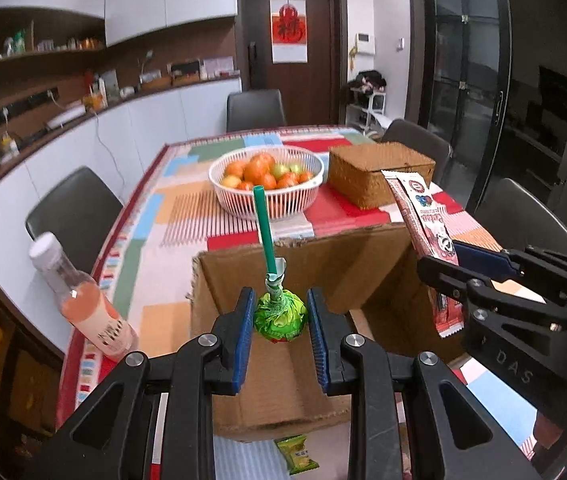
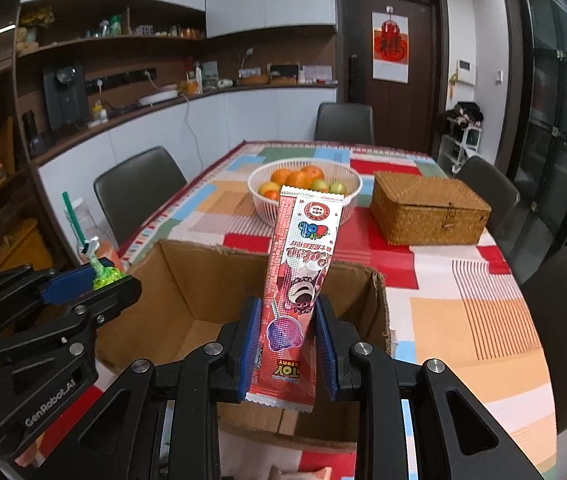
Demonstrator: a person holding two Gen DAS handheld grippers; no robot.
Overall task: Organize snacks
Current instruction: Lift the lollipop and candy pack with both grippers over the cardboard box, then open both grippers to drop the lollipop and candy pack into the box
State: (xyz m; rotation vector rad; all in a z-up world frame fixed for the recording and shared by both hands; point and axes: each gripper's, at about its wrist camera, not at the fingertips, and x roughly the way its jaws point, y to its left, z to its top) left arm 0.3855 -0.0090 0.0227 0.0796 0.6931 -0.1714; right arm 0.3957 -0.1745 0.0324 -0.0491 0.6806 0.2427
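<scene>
Lollipop (image 1: 280, 316) & snack pack (image 2: 299, 292) gripped over open box (image 2: 187, 280) — rims clear.

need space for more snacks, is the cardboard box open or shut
Open: the cardboard box has no flaps over its top, and both wrist views look down onto its bare inner walls.

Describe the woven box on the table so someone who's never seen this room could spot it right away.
Start at the dining table with the patchwork cloth of many colours. Past the open brown cardboard box and right of the white plastic basket of oranges sits the brown woven wicker box. It is the only lidded, rectangular container there, with its lid shut.
</scene>
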